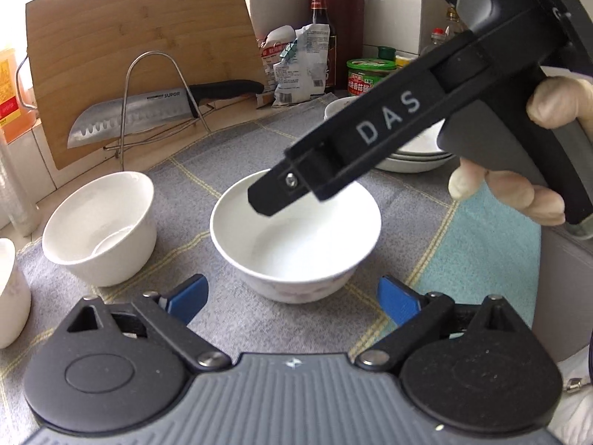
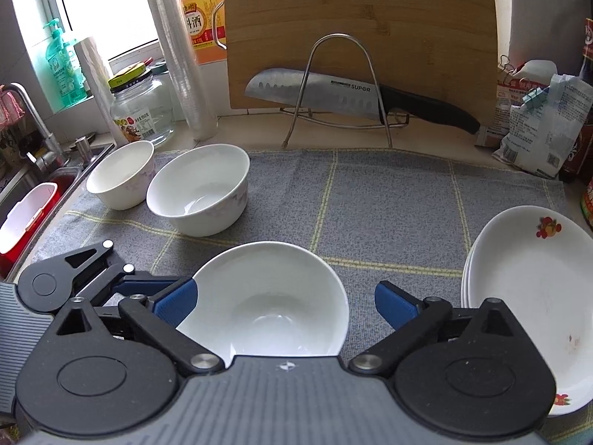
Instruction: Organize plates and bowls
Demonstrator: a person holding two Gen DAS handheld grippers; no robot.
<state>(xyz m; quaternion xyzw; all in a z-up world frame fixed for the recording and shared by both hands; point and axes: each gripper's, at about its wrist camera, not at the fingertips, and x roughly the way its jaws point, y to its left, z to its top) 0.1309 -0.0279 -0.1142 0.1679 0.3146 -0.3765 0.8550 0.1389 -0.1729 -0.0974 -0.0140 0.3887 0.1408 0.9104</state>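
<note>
Glossy round white bowl (image 2: 267, 300) sits on woven grey cloth (image 2: 389, 200) between my right gripper (image 2: 285, 302) pads, spread wide, gripping nothing.

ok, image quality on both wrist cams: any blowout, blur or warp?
Right wrist: window blown out white, cutting board edges bowed by the fisheye. Left wrist: near bowl interior washed out with soft rim edges, knife text sharp, corners vignetted.
</note>
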